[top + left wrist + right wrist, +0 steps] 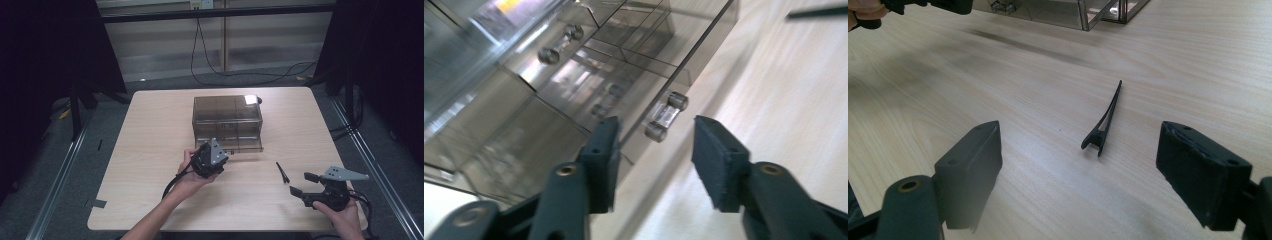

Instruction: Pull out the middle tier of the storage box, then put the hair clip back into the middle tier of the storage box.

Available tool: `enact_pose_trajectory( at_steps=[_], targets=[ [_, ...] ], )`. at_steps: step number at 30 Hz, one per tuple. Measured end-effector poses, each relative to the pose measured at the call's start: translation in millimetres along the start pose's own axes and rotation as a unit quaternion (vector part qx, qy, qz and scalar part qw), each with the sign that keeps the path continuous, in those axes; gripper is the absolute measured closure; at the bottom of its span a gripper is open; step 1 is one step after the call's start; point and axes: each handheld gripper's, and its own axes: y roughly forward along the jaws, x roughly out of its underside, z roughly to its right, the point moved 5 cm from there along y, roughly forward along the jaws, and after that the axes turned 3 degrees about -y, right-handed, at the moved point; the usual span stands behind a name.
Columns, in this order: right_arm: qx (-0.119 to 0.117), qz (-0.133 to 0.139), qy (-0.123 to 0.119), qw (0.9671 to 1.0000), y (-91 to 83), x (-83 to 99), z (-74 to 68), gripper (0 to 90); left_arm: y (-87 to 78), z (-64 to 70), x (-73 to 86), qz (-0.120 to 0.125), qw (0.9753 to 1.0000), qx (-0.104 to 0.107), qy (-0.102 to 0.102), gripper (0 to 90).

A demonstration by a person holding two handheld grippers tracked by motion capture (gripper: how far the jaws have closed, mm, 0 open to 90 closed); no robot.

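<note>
Smoky clear plastic makes up the drawer box that stands at the middle of the pale wood table, a little toward the far edge, with its lowest drawer pulled slightly forward. The left hand reaches in from the bottom of the high view, forearm angled up and to the right, wrist bent so the left gripper points at the front of the box. In the left gripper view its jaws stand moderately apart and hold nothing (the view is tilted with the hand); the drawer's clear handle, a short bar between two round posts, sits in the gap between them, just ahead of the pads and not touched. The left gripper is thus right at the drawer front, its left jaw against or just before the box wall. The right hand rests low at the near right corner of the table, holding the right gripper level and pointed left. Its jaws are wide apart and empty. A thin black clip lies flat on the wood ahead of the right gripper, between the lines of the two jaws but well short of them; in the high view the clip lies near the box's front right corner.
</note>
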Motion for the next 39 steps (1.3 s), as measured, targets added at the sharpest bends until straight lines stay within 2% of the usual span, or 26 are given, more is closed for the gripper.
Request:
enact_pose_trajectory(
  at_steps=[3,5,6,7,9,11,12,14,16,18,19,24,27,28,29,32,34,36,39],
  targets=[
    [-0.002,-0.001,-0.001,1.0,0.9,-0.1,0.0,18.4,-2.6,-2.9,3.1,0.004,0.9997,0.012,-0.019,48.7],
    [-0.003,0.001,-0.001,1.0,1.2,-0.4,0.1,18.3,-5.4,-4.5,5.5,0.003,0.9996,0.019,-0.02,45.7],
    [-0.003,0.001,-0.001,1.0,1.1,-0.5,0.2,18.3,-6.1,-4.0,6.3,0.009,0.9991,0.03,-0.03,44.1],
    [-0.002,0.0,-0.001,1.0,1.1,-0.6,0.4,18.3,-7.8,-4.1,7.9,0.007,0.9987,0.04,-0.03,45.2],
    [0.0,0.0,0.001,1.0,1.3,-0.7,0.8,18.2,-10.8,-4.5,10.6,0.011,0.9984,0.043,-0.034,41.6],
    [-0.002,-0.005,0.002,1.0,1.8,-0.1,0.4,18.2,-14.2,-6.5,13.6,0.014,0.9983,0.041,-0.039,37.8],
    [-0.003,-0.007,0.0,1.0,2.4,0.1,0.6,18.2,-15.8,-7.3,15.2,0.017,0.9979,0.04,-0.048,35.3],
    [-0.002,-0.008,0.003,1.0,3.0,-0.2,1.1,18.3,-20.1,-9.9,19.2,0.019,0.9982,0.031,-0.047,30.8],
    [-0.003,-0.01,0.003,0.9999,3.5,-0.3,1.7,19.3,-21.6,-8.4,22.1,0.018,0.9974,0.03,-0.064,27.7],
    [-0.005,-0.012,0.003,0.9999,3.5,-0.5,1.9,20.5,-24.3,-6.8,24.7,0.021,0.9975,0.024,-0.064,25.4],
    [-0.001,-0.012,0.003,0.9999,3.7,-0.6,2.4,20.4,-26.9,-6.8,26.7,0.017,0.9978,0.027,-0.057,24.0],
    [-0.004,-0.018,0.003,0.9998,4.4,-0.7,3.6,21.6,-34.2,-7.8,30.8,0.03,0.9961,0.03,-0.078,14.2],
    [-0.005,-0.022,0.001,0.9997,4.1,-0.4,3.6,26.1,-37.4,-10.8,35.2,0.025,0.996,0.036,-0.077,9.3],
    [-0.005,-0.027,-0.006,0.9996,5.0,0.2,4.0,26.0,-38.0,-11.3,35.9,0.025,0.9958,0.035,-0.081,8.7],
    [-0.004,-0.031,-0.007,0.9995,5.8,0.5,4.0,25.9,-39.4,-12.7,37.0,0.021,0.9961,0.036,-0.078,7.8],
    [-0.006,-0.03,-0.005,0.9995,6.7,-0.9,4.0,26.4,-41.6,-11.5,39.3,0.025,0.995,0.042,-0.087,5.6],
    [-0.007,-0.029,-0.006,0.9995,7.4,-1.8,5.1,28.9,-43.8,-10.4,41.5,0.024,0.9949,0.047,-0.086,4.9],
    [-0.015,-0.035,-0.004,0.9993,8.6,-1.0,5.3,31.0,-46.0,-11.3,45.4,0.008,0.9969,0.041,-0.066,7.7],
    [-0.021,-0.043,-0.001,0.9988,11.5,-0.2,5.9,33.7,-47.2,-12.5,51.1,0.006,0.9957,0.043,-0.082,7.4]
  ],
)
